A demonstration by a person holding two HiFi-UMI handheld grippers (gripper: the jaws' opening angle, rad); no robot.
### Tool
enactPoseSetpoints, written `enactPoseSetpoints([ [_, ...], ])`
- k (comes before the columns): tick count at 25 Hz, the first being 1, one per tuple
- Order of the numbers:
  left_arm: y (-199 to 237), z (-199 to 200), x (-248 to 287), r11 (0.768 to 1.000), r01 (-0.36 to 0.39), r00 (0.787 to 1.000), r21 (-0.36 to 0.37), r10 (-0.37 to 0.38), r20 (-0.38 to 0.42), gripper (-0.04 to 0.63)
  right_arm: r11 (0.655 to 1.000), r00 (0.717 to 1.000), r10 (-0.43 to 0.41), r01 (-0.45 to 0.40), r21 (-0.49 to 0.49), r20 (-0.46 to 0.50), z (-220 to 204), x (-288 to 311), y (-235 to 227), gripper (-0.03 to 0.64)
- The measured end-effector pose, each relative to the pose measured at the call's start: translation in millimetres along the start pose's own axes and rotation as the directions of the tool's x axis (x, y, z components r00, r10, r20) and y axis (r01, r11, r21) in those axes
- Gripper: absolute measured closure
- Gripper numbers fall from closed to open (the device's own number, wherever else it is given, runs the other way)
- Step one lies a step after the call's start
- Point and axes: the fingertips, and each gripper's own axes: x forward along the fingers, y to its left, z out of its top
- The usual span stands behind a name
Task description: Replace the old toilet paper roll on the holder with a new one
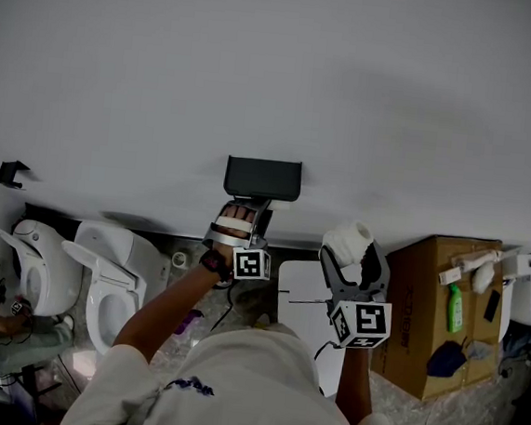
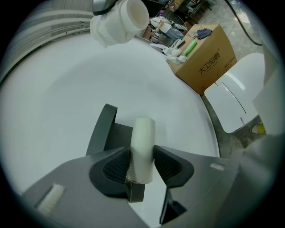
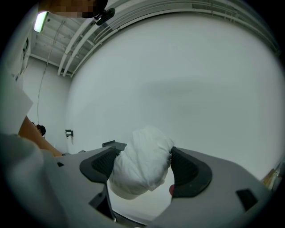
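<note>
1. Left gripper [image 2: 142, 165]: I read its jaws clamped on the old roll's bare white tube [image 2: 143, 138]. The tube stands upright just beside the dark wall holder [image 2: 103, 130], which lies at its 9 o'clock.
2. Right gripper [image 3: 141, 168]: its jaws are closed on the new toilet paper roll [image 3: 143, 158]. In the head view it is held at 4 o'clock from the holder, apart from it.

Head view: overhead, steeply down onto wall [image 1: 278, 77]. Both gripper views: close, along own fingers [image 2: 118, 167], facing same wall; holder [image 1: 262, 178] shared by all.
</note>
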Motion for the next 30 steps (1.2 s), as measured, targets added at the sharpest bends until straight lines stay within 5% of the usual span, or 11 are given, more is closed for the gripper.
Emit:
enactPoseSetpoints([
  [30, -3.0, 48.7, 6.1, 1.000, -0.004, 0.996, -0.003, 0.005, 0.086, 0.420, 0.999, 1.000, -0.031, 0.031, -0.006, 0.002, 2.4, -7.2, -11.0, 0.229],
])
